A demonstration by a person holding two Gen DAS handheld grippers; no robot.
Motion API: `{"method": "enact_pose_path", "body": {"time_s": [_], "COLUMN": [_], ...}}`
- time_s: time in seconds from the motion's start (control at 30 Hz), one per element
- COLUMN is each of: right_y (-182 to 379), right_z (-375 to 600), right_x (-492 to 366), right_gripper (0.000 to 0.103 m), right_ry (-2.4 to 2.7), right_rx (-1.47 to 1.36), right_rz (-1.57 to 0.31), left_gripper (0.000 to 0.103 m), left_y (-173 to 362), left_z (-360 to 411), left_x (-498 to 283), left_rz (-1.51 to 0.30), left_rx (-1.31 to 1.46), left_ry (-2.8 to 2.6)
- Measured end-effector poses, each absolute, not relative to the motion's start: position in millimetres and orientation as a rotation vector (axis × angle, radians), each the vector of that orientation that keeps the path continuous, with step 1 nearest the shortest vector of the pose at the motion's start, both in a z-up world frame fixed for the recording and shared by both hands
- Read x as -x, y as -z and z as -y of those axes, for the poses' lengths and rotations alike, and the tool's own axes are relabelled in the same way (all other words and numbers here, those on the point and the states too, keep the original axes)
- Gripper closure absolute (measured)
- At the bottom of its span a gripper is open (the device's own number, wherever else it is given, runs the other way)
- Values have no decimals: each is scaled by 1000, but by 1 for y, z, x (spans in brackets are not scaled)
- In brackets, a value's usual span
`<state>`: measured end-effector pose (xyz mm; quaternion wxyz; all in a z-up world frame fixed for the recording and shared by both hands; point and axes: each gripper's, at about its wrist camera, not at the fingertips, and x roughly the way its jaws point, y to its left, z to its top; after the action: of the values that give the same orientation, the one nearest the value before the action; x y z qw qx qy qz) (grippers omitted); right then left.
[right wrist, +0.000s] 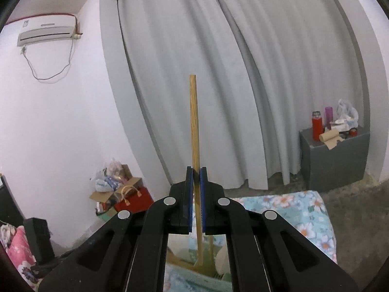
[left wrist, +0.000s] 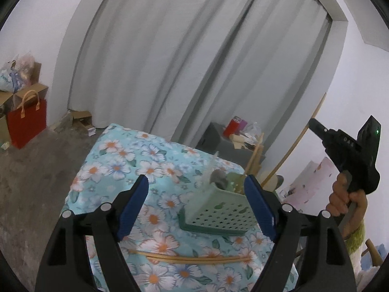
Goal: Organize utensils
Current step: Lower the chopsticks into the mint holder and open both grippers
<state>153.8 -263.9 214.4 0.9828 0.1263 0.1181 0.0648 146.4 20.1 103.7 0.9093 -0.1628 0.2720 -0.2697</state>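
Grey curtains (right wrist: 243, 85) behind; right claw (right wrist: 196, 177) lettered "DAS" pinches a chopstick (right wrist: 193, 121); left claw (left wrist: 197, 187) spread.

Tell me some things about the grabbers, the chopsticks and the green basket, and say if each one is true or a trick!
1. The right gripper is shut on a wooden chopstick. True.
2. The left gripper is squeezing the green basket. False: its jaws are wide open and hold nothing; the basket only sits ahead of them.
3. Two chopsticks lie on the flowery cloth in front of the basket. True.
4. The green basket is empty. False: utensils already stand in it.
5. The chopstick in the right gripper points sideways. False: in the right wrist view it sticks straight up.
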Motion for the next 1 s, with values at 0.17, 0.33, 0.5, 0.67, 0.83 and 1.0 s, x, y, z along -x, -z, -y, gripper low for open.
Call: {"method": "enact_pose_path", "body": {"time_s": [0.17, 0.33, 0.5, 0.67, 0.83, 1.0], "right_y": [-207, -192, -171, -167, -181, -182], "right_z": [255, 256, 252, 256, 270, 277], "right_x": [-167, -180, -191, -184, -161, -138], "right_gripper": [100, 99, 95, 62, 57, 54], "right_ry": [-106, -95, -75, -46, -30, -34], "right_rx": [-212, -207, -156, -161, -206, -235], "right_rz": [-247, -277, -357, -379, -327, -306], "left_gripper": [24, 24, 24, 24, 24, 24], "left_y": [-104, -102, -100, -102, -103, -103], "left_z": [-25, -27, -29, -26, -24, -19], "left_x": [-150, -152, -153, -151, -151, -149], "left_rz": [-545, -551, -556, -554, -559, -567], "left_rx": [323, 326, 328, 318, 322, 319], "left_ry": [539, 532, 526, 528, 529, 535]}}
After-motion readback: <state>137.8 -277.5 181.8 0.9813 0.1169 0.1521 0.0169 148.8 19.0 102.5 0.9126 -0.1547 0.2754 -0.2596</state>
